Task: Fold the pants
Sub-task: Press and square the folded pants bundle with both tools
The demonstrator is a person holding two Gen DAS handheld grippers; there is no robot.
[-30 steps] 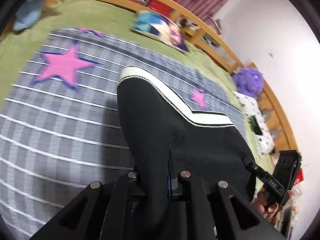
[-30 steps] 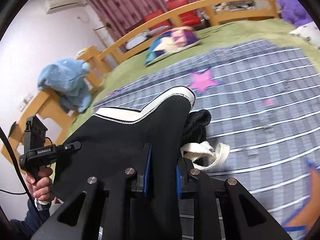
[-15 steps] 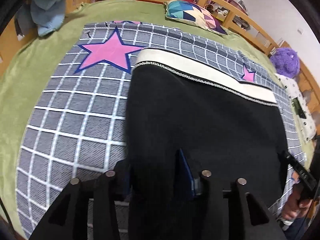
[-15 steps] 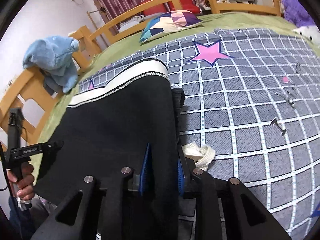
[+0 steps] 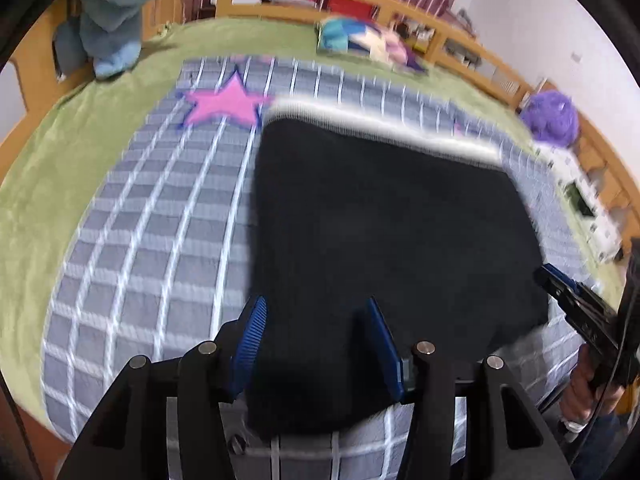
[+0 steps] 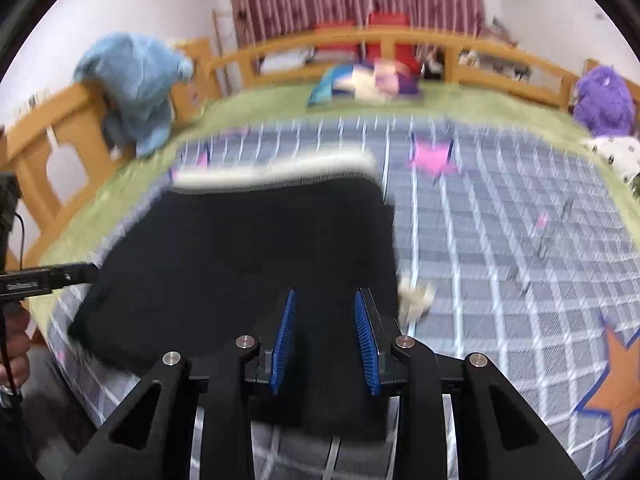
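A: Which step is this?

B: My guess is the end of a fold. The pants (image 5: pixel 384 216) lie flat on the bed (image 5: pixel 160 240) as a dark block, white waistband at the far edge, well ahead of both pairs of fingers.

A: And the fingers themselves?

B: The left gripper (image 5: pixel 316 344) stands wide open, holding nothing; the near edge of the pants lies between and under its blue pads. The right gripper (image 6: pixel 326 340) is open too, a clear gap between its pads, with the near right corner of the pants beneath and nothing pinched (both views are blurred, so I can't tell whether the pads touch the cloth).

A: The next move?

B: Probably either smoothing the block or taking hold of one edge again for another fold. That calls for closing on the full stack of layers, not just the top one. A pale drawstring (image 6: pixel 416 298) pokes out just right of the right fingers and may want tucking in.
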